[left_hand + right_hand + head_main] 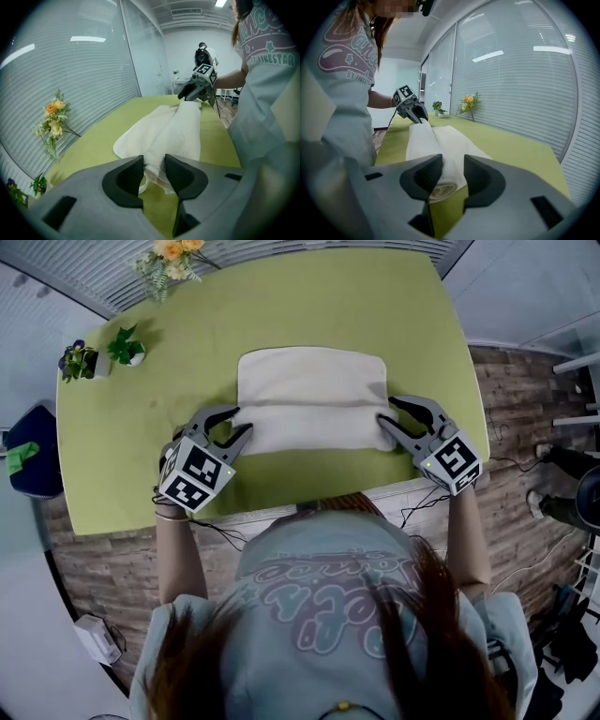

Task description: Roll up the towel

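A cream towel (309, 381) lies on the green table (187, 474), its near half rolled into a thick roll (314, 427) that runs left to right. My left gripper (239, 421) is at the roll's left end. In the left gripper view its jaws (153, 164) pinch that end of the towel (178, 131), which bulges below the pads. My right gripper (386, 410) is at the roll's right end. The right gripper view shows its jaws (453, 164) shut on the roll (440, 187), whose spiral end shows. Each gripper also appears in the other's view, far along the roll.
Yellow flowers in a vase (173, 263) stand at the table's far left corner. Two small potted plants (127, 348) (80, 360) sit near the left edge. A dark blue seat (33, 460) stands left of the table. Window blinds (525, 84) run along the table's far side.
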Motion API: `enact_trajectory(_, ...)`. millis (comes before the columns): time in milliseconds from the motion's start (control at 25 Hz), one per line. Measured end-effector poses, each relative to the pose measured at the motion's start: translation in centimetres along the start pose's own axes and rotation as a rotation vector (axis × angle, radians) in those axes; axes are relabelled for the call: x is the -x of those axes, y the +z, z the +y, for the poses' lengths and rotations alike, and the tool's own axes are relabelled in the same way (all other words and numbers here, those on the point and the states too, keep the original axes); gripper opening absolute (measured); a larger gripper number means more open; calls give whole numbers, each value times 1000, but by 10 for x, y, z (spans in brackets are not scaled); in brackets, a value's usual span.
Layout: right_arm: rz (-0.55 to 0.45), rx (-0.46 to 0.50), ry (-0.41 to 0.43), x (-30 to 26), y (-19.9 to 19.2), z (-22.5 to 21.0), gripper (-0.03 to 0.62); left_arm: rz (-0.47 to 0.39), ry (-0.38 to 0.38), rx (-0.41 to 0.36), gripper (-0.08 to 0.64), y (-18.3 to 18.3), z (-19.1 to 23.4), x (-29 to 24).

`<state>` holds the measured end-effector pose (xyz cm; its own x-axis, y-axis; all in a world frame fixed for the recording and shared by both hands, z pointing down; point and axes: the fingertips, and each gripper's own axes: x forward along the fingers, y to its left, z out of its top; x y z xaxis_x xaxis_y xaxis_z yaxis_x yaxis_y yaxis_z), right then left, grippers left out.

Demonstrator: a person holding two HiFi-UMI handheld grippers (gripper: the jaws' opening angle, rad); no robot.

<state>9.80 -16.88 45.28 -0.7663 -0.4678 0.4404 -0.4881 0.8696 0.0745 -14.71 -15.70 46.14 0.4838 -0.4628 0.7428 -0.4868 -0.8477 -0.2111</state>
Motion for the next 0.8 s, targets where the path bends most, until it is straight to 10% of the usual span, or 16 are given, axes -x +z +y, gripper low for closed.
enact_trajectory(560,-140,18,-150,25,26,10,141,-150,152,57,138,14,9,27)
enact_trajectory(800,-133,145,-66,29,29,45,183,-275,153,122,141,21,3,49)
